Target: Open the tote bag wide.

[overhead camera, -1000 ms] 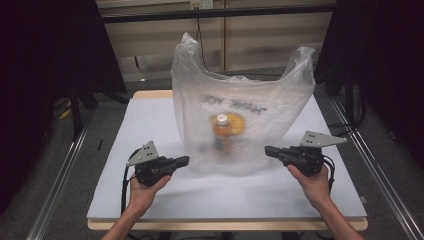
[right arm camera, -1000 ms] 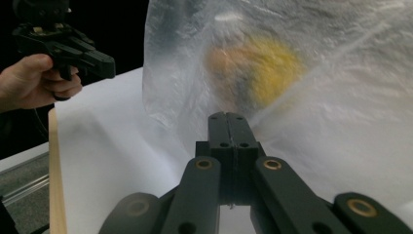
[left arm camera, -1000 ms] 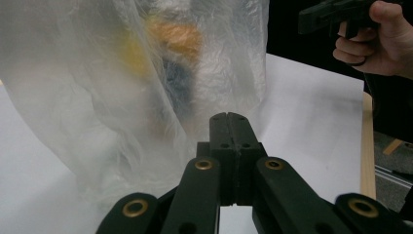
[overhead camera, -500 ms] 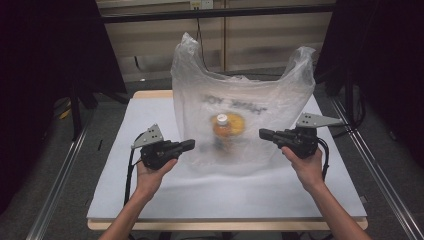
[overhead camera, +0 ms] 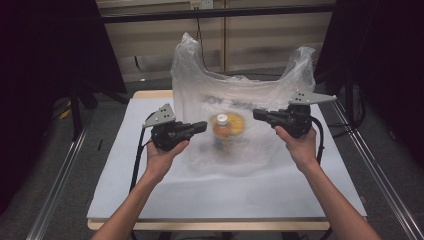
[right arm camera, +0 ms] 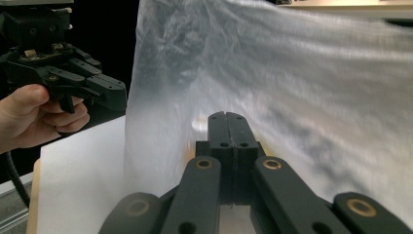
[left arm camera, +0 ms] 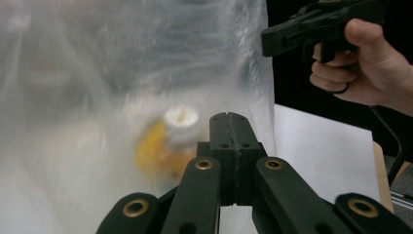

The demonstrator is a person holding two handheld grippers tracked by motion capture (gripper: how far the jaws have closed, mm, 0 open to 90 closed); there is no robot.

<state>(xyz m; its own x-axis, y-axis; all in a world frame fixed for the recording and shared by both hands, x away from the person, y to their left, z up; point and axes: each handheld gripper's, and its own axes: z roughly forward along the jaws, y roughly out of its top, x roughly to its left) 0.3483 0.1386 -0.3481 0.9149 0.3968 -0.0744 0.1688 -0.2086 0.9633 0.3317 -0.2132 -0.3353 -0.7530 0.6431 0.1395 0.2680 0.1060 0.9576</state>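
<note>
Clear plastic bag (overhead camera: 240, 100) stands upright at mid-table, toward the far edge of the white table top (overhead camera: 150, 185), with its two handle loops raised at left and right. Faint mirrored lettering shows on its front wall. Inside, low and near the centre, is an orange bottle with a white cap (overhead camera: 223, 125), blurred through the film; in the left gripper view it appears just behind the jaw tips.

Left gripper (overhead camera: 202, 126) is held above the table at the bag's left side, tip pointing at the front wall; contact cannot be told. Its jaws are pressed together with nothing between them.

Right gripper (overhead camera: 257, 114) is held at the bag's right side, tip pointing inward at the film. Its jaws are also pressed together and empty.

Both grippers face each other across the bag.
</note>
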